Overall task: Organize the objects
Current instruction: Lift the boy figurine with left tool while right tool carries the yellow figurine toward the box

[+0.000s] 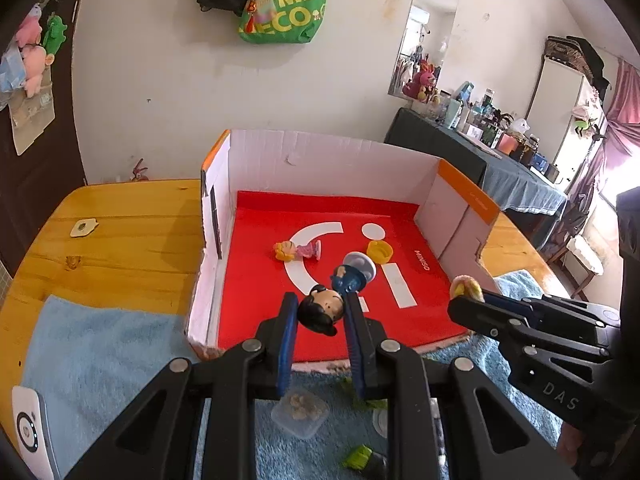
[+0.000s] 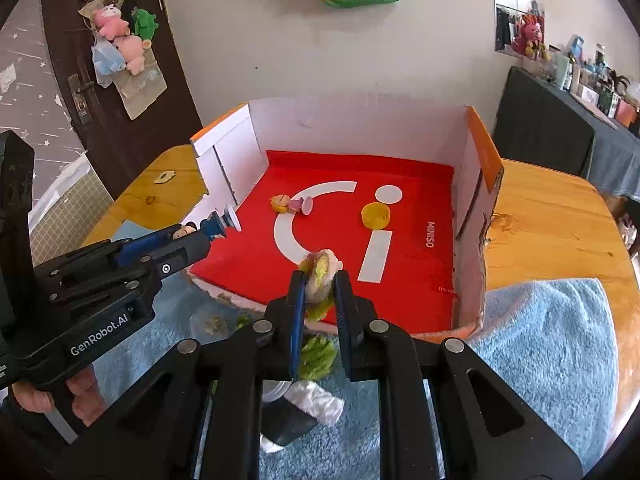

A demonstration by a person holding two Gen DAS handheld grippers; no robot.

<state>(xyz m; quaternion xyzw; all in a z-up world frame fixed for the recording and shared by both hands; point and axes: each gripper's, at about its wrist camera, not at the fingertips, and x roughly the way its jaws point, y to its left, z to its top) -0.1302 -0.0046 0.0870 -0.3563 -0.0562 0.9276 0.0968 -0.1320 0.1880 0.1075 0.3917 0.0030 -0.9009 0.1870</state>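
An open cardboard box (image 1: 320, 152) with a red floor (image 2: 416, 200) stands on the wooden table. My left gripper (image 1: 320, 304) is shut on a black-haired figurine in blue (image 1: 324, 306), held by the head over the box's near edge; it also shows in the right wrist view (image 2: 208, 230). My right gripper (image 2: 320, 280) is shut on a yellow-green plush toy (image 2: 320, 272), above the box's near edge; the toy also shows in the left wrist view (image 1: 466, 286). A pink blonde doll (image 1: 298, 250) and a yellow cap (image 1: 380, 251) lie inside the box.
A blue towel (image 2: 540, 340) covers the near table. On it lie a clear lidded cup (image 1: 300, 412), green scraps (image 1: 358, 458), a green plush piece (image 2: 318, 358) and a crumpled white wrapper (image 2: 316, 402). A white device (image 1: 28, 428) sits at the left.
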